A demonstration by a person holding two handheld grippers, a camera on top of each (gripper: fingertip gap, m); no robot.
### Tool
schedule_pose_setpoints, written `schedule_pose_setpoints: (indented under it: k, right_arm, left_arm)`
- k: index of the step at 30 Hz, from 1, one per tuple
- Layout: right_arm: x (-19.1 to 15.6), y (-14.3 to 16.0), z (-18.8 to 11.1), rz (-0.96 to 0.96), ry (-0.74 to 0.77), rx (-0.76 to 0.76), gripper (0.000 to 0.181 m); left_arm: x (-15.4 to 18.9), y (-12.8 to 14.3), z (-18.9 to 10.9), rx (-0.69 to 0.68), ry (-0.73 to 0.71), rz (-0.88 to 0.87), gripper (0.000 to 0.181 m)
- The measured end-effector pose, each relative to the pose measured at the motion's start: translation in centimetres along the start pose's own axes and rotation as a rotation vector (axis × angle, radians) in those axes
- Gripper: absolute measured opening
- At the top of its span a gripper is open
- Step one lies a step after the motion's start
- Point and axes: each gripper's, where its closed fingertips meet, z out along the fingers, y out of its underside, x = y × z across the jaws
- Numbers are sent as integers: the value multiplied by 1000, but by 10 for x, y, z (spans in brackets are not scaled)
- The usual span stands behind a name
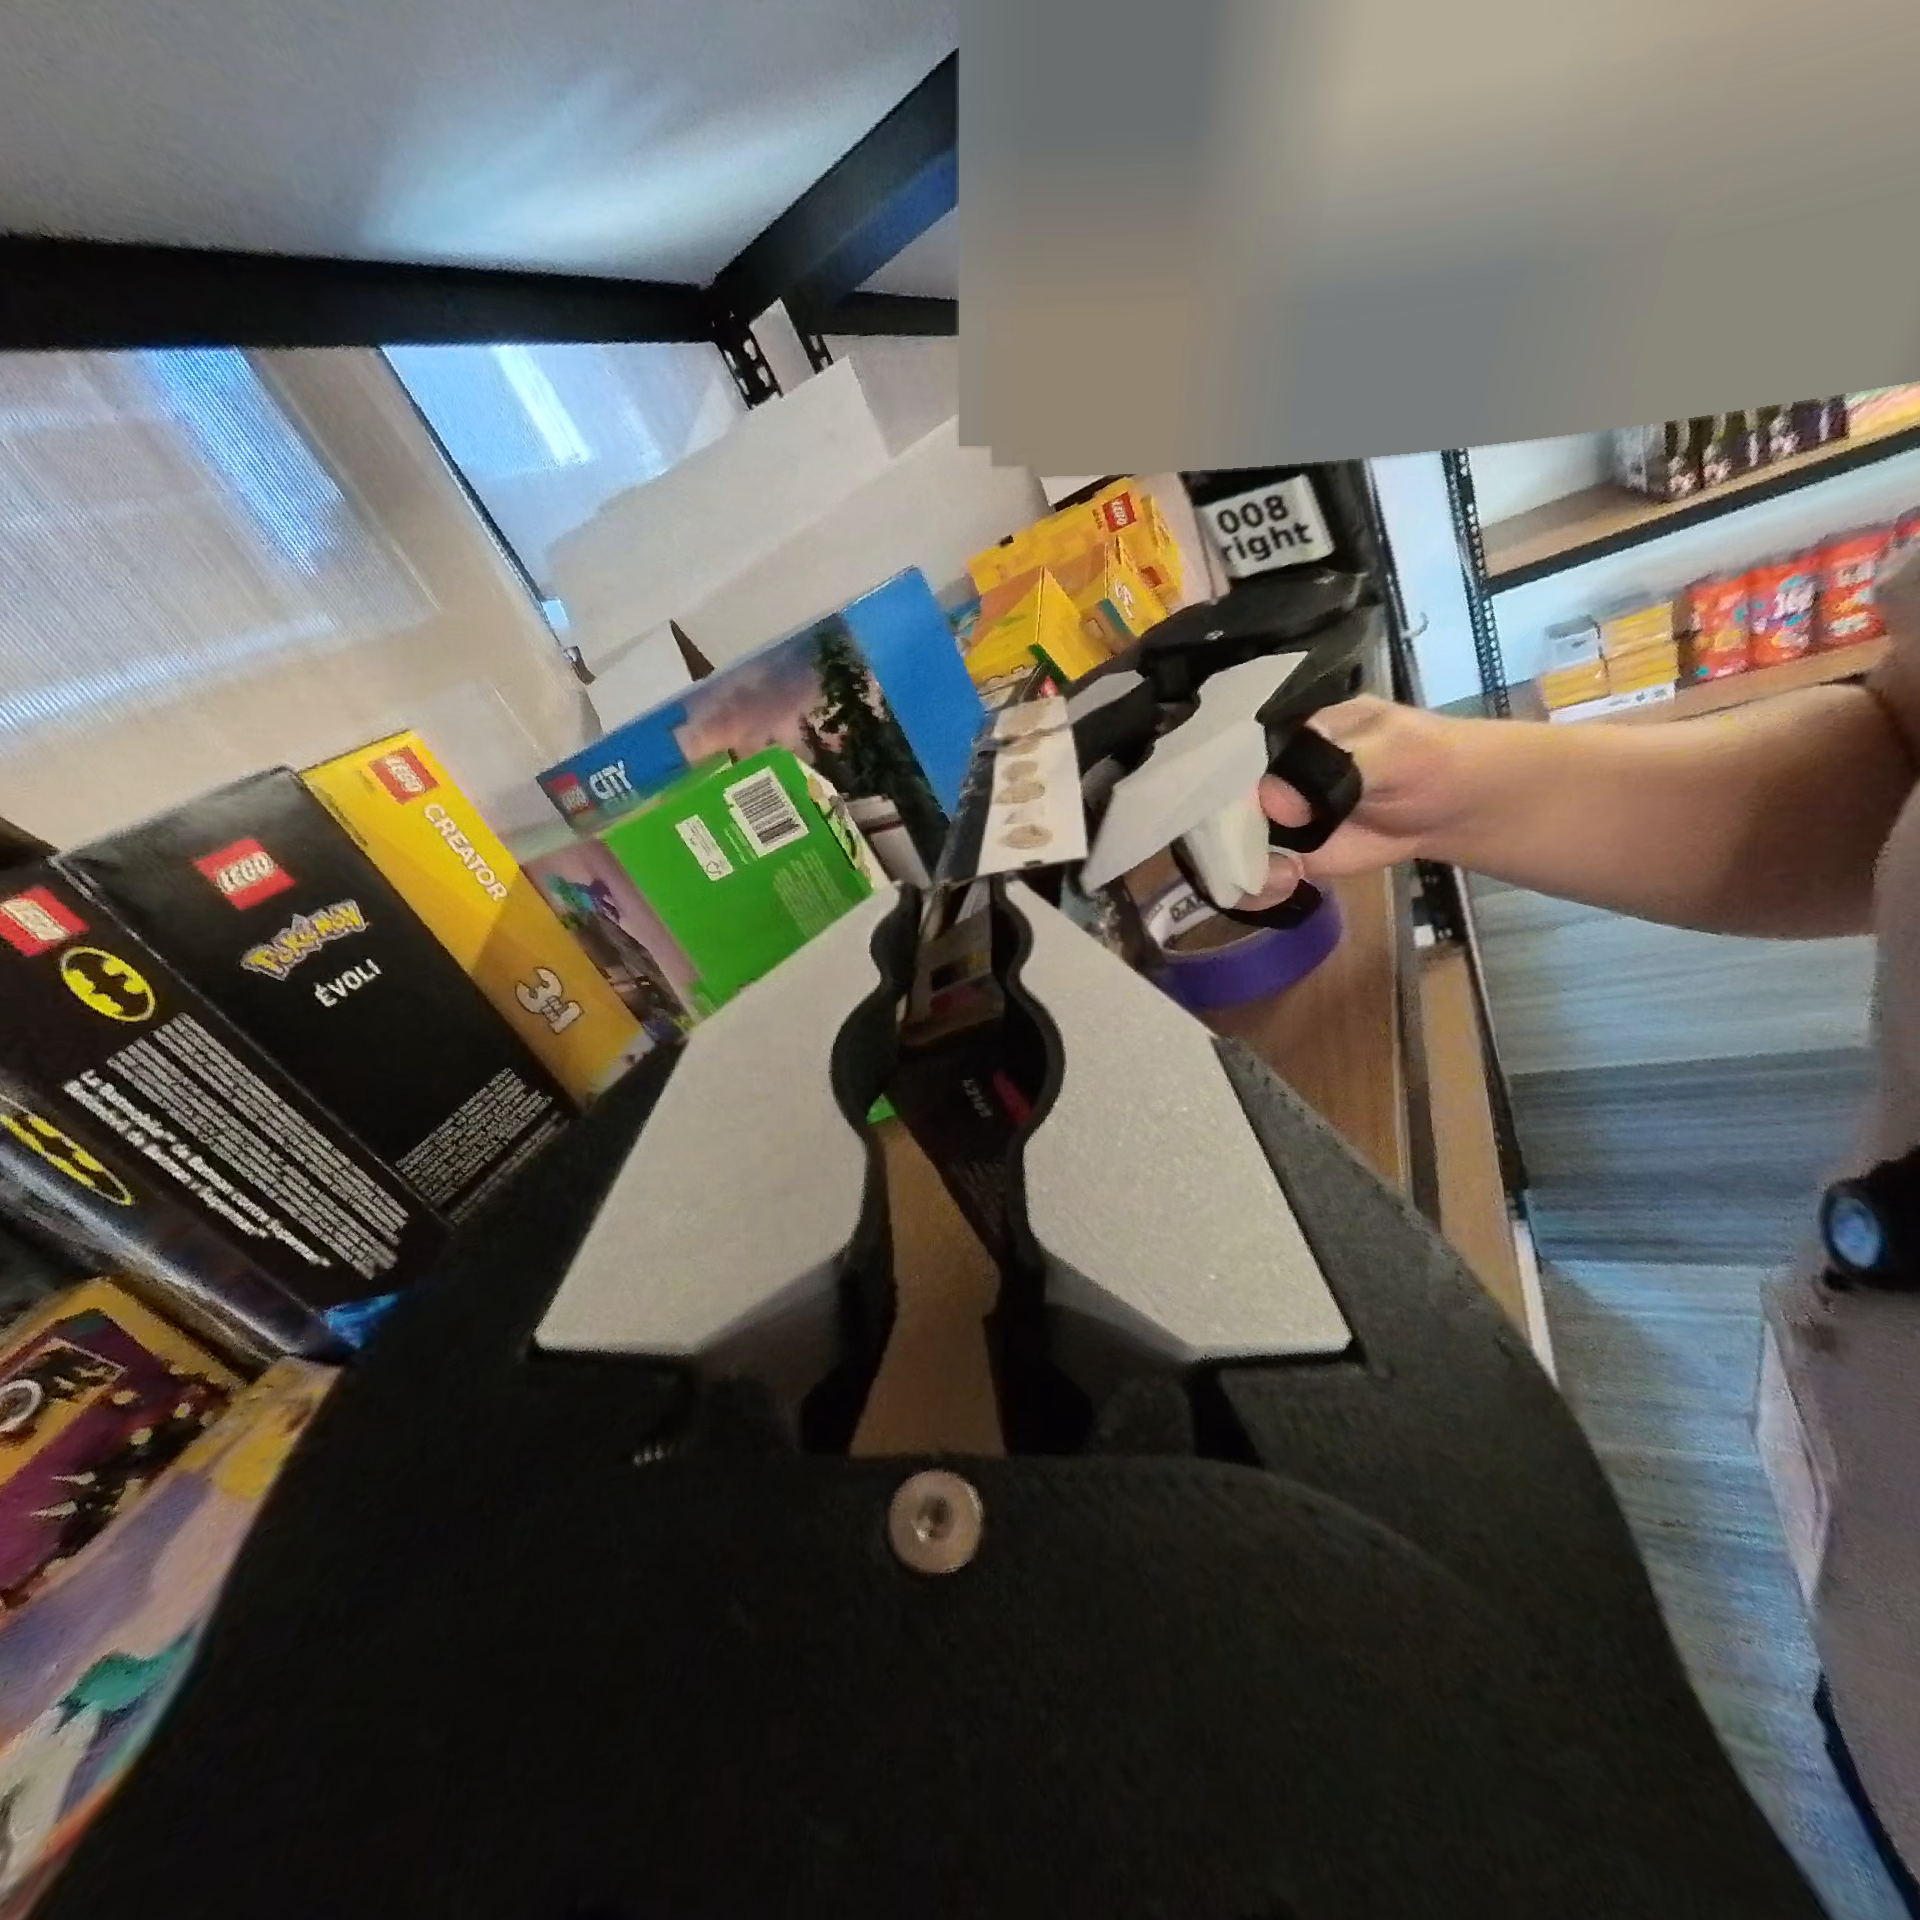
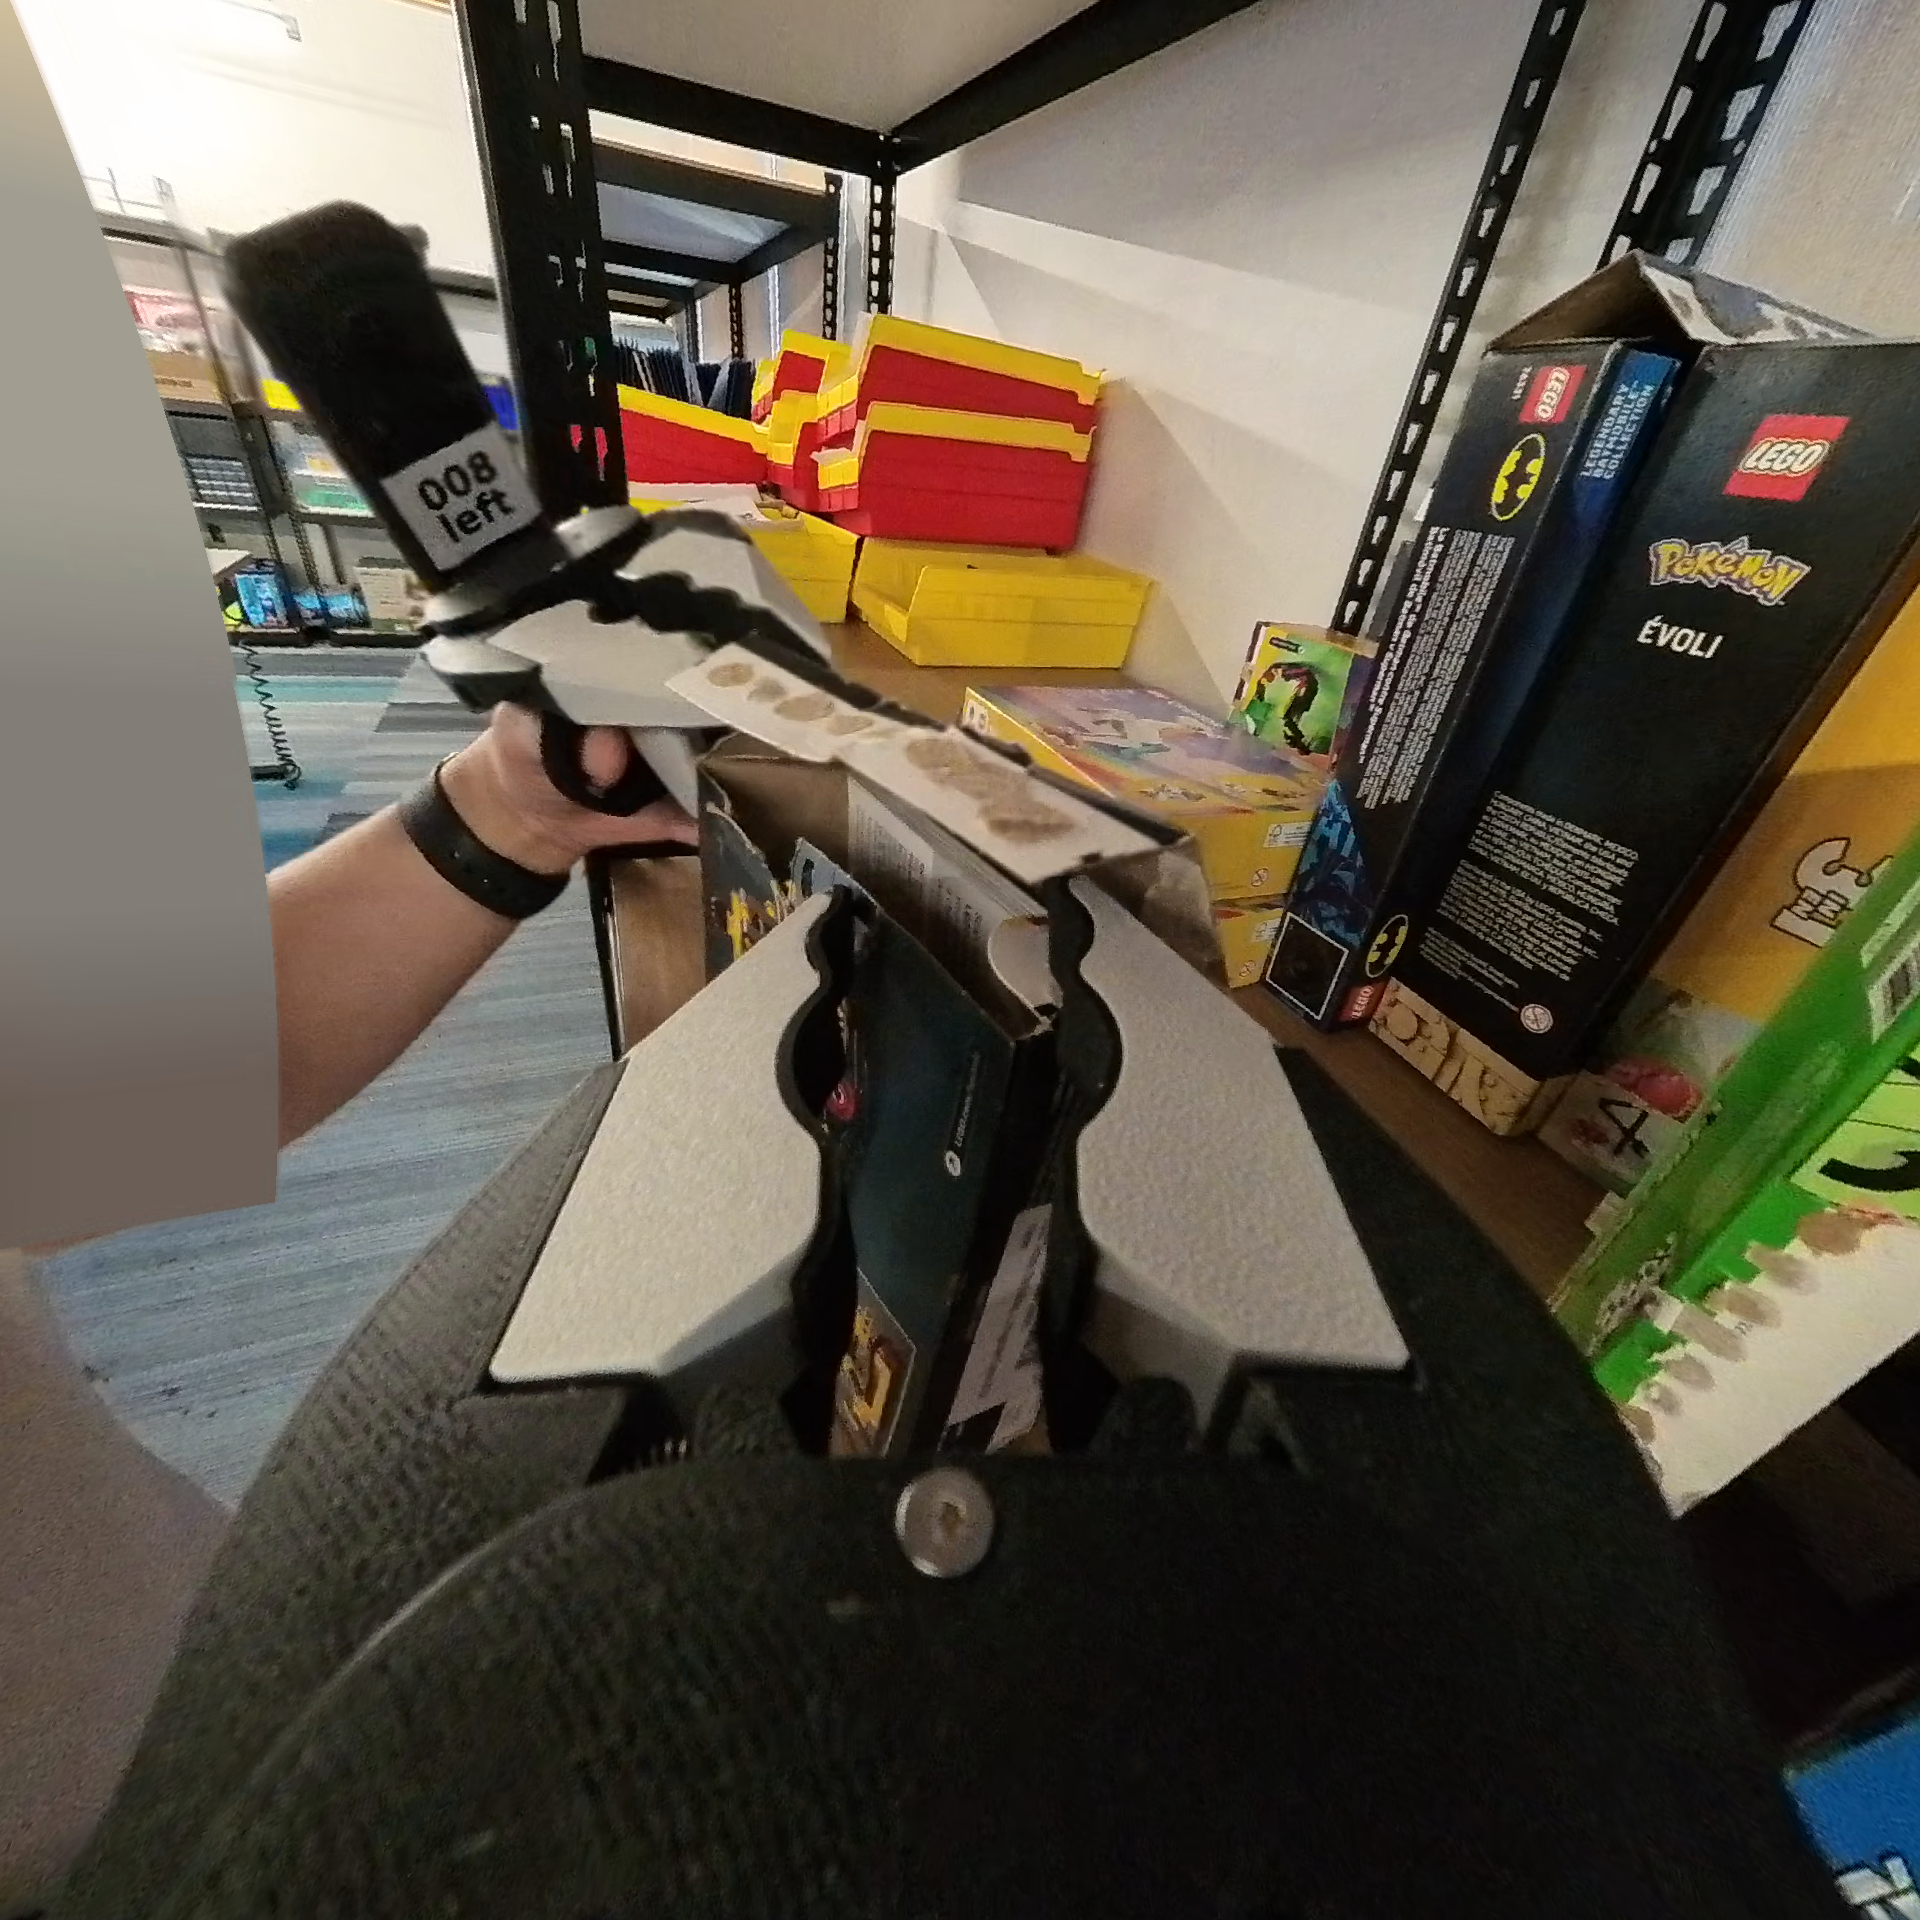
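Note:
A dark toy box [image 2: 914, 1143] with its end open is held over the wooden shelf [image 2: 1434, 1122]. My right gripper [image 2: 951, 925] is shut on the box's body, which stands upright between its white fingers. The box's white end flap [image 2: 935, 769], dotted with glue spots, sticks out from the open top. My left gripper [image 1: 961, 914] is shut on that flap [image 1: 1023, 800], seen edge-on past its fingertips. The left gripper also shows in the right wrist view [image 2: 748, 644], held by a hand. The right gripper shows in the left wrist view [image 1: 1143, 748].
Black toy boxes [image 1: 312, 987], a yellow box [image 1: 468, 894], a green box [image 1: 727, 862] and a blue box [image 1: 810, 707] stand along the shelf. A purple tape roll [image 1: 1257, 956] lies on it. Red and yellow bins [image 2: 966, 457] are stacked behind. A black shelf upright [image 2: 540, 260] stands close. Across from one pair of fingers to the other is roughly 6 cm.

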Motion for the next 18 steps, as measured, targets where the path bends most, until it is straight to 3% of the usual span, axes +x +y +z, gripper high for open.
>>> schedule_pose_setpoints:
  k: [13, 18]
  right_arm:
    - [-4, 0, -3, -11, -43, -26, 39]
    - [-9, -2, -6, -21, -88, -8, 42]
  left_arm:
    - [16, 2, -2, -98, 20, -46, 50]
    - [14, -6, 2, -87, 4, -84, 42]
